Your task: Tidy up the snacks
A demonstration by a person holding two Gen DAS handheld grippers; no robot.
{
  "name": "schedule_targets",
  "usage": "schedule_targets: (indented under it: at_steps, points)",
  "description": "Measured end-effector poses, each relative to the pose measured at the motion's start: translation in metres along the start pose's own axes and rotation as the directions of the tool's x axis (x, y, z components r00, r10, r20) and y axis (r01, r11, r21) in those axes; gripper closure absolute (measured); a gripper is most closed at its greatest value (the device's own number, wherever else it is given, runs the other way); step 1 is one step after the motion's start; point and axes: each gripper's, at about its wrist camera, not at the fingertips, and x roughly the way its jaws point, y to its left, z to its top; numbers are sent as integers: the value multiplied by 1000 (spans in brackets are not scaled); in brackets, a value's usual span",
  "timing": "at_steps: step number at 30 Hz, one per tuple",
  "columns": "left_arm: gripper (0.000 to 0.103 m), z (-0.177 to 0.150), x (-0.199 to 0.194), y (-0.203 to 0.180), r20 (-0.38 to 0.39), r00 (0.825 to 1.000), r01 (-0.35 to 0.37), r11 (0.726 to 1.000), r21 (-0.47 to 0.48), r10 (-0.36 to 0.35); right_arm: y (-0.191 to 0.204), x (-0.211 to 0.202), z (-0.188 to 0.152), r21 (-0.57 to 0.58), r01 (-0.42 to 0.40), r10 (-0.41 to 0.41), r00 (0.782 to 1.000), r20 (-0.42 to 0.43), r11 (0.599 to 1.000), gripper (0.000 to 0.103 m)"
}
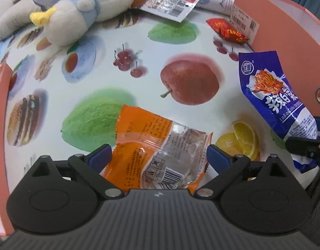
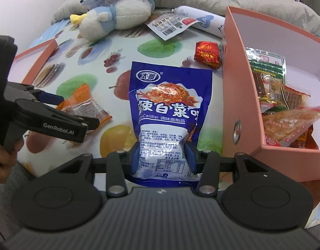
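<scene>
Left wrist view. The left gripper point(image 1: 158, 156) points steeply down at the fruit-printed tablecloth point(image 1: 122, 95), its jaws spread wide on either side of an orange packet point(image 1: 157, 145) that lies flat on the cloth. The blue pads point(image 1: 101, 153) stand clear of the wrapper's edges, so nothing is gripped; the wide stance suits a packet broader than a half-closed jaw would admit. At right, a blue pouch point(image 1: 270, 91) hangs tilted in front of the pink box point(image 1: 285, 33), with a black finger of the other gripper crossing its lower end. A red foil sweet point(image 1: 228, 31) lies near the box wall, and a plush duck point(image 1: 84, 10) rests at the far edge.

Right wrist view. The right gripper point(image 2: 162, 158) is clamped on the lower end of the blue pouch point(image 2: 170, 104), both pads pressing into its white panel; the pouch stands up away from the camera, held by its end so that the printed top leads. The pink box point(image 2: 239, 95) lies just to the right, open, with several snack packets point(image 2: 280, 104) already inside, which makes it the likely destination. At left, a hand point(image 2: 5, 152) grips the left gripper point(image 2: 72, 112), angled down over the orange packet point(image 2: 84, 104). The red foil sweet point(image 2: 207, 53) remains on the cloth beside the box.
</scene>
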Motion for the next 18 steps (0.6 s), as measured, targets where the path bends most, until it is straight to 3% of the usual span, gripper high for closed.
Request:
schedule_targets:
  at_steps: [6,18]
  points:
    - [7,-3,5,3,0,1000,-4,998,-57,4,0,5,2,10,-5,5,1000,-22,1000,56]
    - [40,3,-13,5,-4,1000,-1,984,-178,0,2,3,10,14,-30,30,1000,-4,999,56]
